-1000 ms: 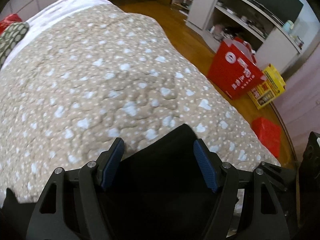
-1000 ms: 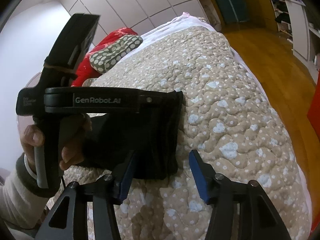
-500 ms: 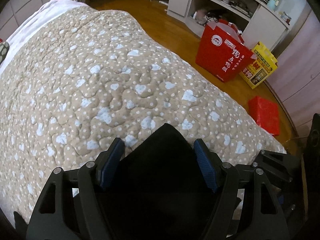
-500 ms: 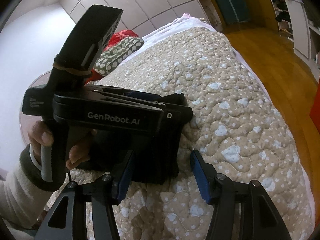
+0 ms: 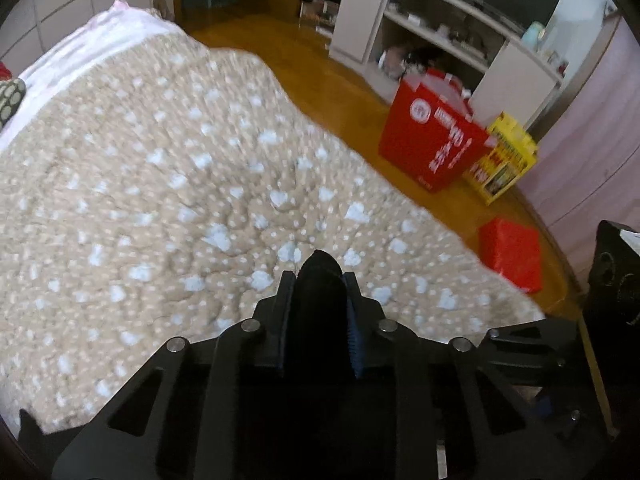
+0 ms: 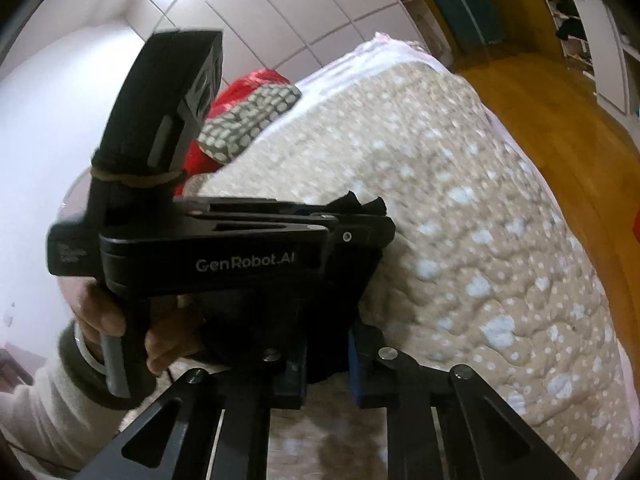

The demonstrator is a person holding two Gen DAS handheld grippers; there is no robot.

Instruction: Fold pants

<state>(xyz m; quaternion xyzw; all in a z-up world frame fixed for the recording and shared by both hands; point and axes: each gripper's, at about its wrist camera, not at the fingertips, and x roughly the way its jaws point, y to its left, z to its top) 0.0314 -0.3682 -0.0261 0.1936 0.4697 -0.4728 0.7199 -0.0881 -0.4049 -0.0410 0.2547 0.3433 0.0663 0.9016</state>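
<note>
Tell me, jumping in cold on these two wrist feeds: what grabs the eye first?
Black pants bunched between the left gripper fingers, whose jaws have just closed on the cloth, low in the left wrist view. In the right wrist view the right gripper has likewise just clamped the same dark fabric at the near edge of the beige dotted quilt. A red bag stands on the wooden floor beyond the bed.

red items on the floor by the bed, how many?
2. A red bag stands on the floor before the shelves, touching a yellow box. A flat red packet lies nearer, by the bed's edge. More may be hidden.
</note>
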